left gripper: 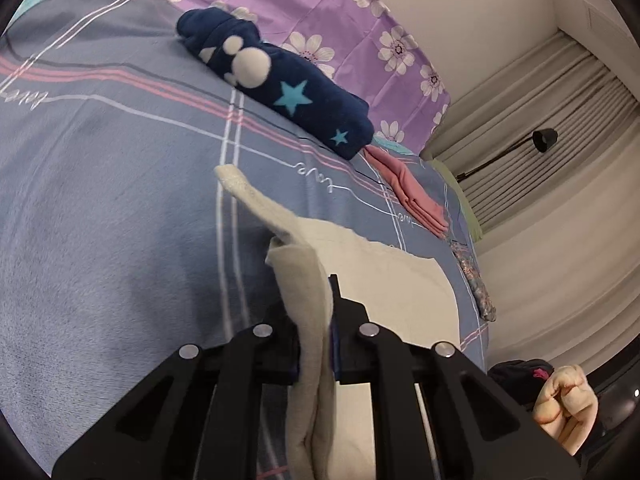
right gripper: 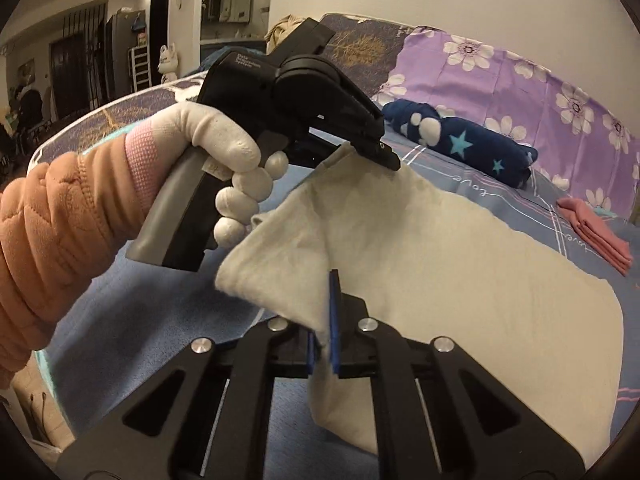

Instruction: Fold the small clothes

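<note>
So I've got the cream cloth [right gripper: 460, 248] pinched at two spots along its near edge, the rest of it draped flat over the blue bedsheet [left gripper: 100, 200].

Left gripper [right gripper: 384, 154]: jaws clamped tight on one corner of the cloth, which is lifted off the bed. From its own camera the fabric bunches up between the fingers and hangs down through them, with a thin strip of the edge sticking out ahead toward the sheet. My gloved left hand [right gripper: 224, 160] is wrapped round the handle, orange sleeve [right gripper: 52, 232] behind it.

Right gripper [right gripper: 326, 320]: also closed on the cloth, the blue pads [right gripper: 334, 312] squeezing a fold of it nearly together. The stretch of cloth between my two grippers is raised and sags in a loose fold.

Further back on the bed there's a navy bundle [right gripper: 472, 144] with stars against the purple flowered pillow [right gripper: 520, 80], and to the right of it a folded pink piece [right gripper: 596, 232], well apart from the cloth.
</note>
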The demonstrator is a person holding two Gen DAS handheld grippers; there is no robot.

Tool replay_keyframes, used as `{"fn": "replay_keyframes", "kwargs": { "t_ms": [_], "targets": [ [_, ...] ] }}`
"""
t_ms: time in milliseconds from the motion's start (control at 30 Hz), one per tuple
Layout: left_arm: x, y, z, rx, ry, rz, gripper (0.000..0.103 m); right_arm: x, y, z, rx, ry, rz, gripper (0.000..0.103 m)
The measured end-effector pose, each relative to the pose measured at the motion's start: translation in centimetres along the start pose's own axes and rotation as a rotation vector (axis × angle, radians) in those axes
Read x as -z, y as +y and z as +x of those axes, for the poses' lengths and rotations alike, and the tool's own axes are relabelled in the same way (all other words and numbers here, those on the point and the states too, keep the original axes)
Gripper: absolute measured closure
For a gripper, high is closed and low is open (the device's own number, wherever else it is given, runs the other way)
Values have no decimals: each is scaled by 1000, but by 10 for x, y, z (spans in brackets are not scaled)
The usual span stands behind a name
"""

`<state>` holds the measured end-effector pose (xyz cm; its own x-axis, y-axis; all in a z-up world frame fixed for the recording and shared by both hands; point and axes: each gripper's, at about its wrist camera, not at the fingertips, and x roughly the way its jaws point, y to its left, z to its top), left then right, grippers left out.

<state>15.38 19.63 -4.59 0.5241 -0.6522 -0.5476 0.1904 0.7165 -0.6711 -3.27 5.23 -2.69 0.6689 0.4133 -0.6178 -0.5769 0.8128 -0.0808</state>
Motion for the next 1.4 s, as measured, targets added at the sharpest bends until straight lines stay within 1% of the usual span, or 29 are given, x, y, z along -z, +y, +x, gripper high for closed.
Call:
{"fn": "replay_keyframes", "kwargs": {
  "t_ms": [100,333,500,667,800,867,1067,1233,1400],
  "targets": [
    [-4,-19,5,-22,0,31,92,0,-15,-13,7,-24,41,98],
    [-8,-58,18,-59,-9,64,92,6,-54,-37,3,-65,145,98],
    [-10,-90,36,-94,2,100,92,16,-79,-52,0,-89,209,98],
    [-11,-119,56,-118,14,129,92,28,-117,-72,-22,-128,295,98],
    [-9,-150,80,-137,27,155,92,42,-152,-86,-39,-151,370,98],
    [-7,-164,93,-145,34,164,92,53,-172,-93,-49,-154,419,98],
    [6,-208,141,-162,78,212,92,88,-217,-114,-74,-151,548,99],
    [21,-247,178,-138,127,282,92,113,-241,-134,-59,-161,611,99],
    [38,-275,219,-167,191,353,92,136,-264,-148,-39,-163,674,99]
  ]
}}
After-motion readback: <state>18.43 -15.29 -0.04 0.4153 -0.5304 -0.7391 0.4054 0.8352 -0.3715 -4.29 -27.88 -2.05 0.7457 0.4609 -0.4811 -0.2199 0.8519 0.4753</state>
